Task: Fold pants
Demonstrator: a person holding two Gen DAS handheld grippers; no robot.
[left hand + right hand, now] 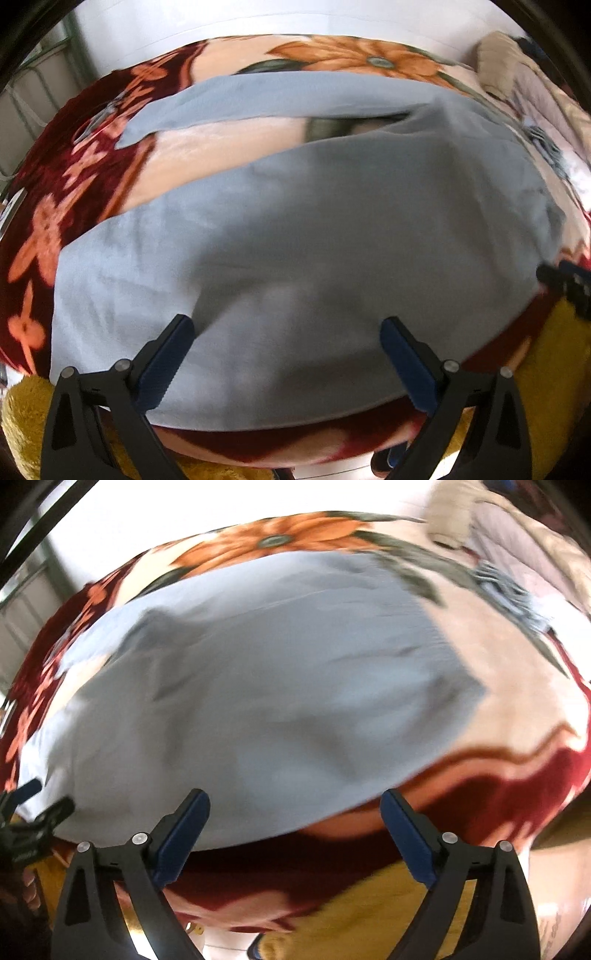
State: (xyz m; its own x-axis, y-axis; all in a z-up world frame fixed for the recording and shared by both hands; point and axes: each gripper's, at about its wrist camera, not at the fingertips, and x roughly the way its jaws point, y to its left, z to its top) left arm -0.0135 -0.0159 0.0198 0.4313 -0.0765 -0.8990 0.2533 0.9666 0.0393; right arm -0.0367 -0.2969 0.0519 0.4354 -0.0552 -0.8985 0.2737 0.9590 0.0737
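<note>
Light blue-grey pants [314,240] lie spread on a floral blanket [66,192] on a bed. In the left wrist view one leg runs along the far side and the other leg lies near, under my left gripper [288,325], which is open and empty above the cloth near its front hem. In the right wrist view the pants [258,686] fill the middle. My right gripper [293,797] is open and empty over their near edge. The right gripper shows at the right edge of the left wrist view [565,284]; the left gripper shows at the left edge of the right wrist view [40,805].
The blanket [517,701] has orange flowers and dark red borders. A yellow fuzzy cover [546,369] hangs along the bed's front edge. Beige and lilac bedding [509,528] is piled at the far right. A white wall stands behind the bed.
</note>
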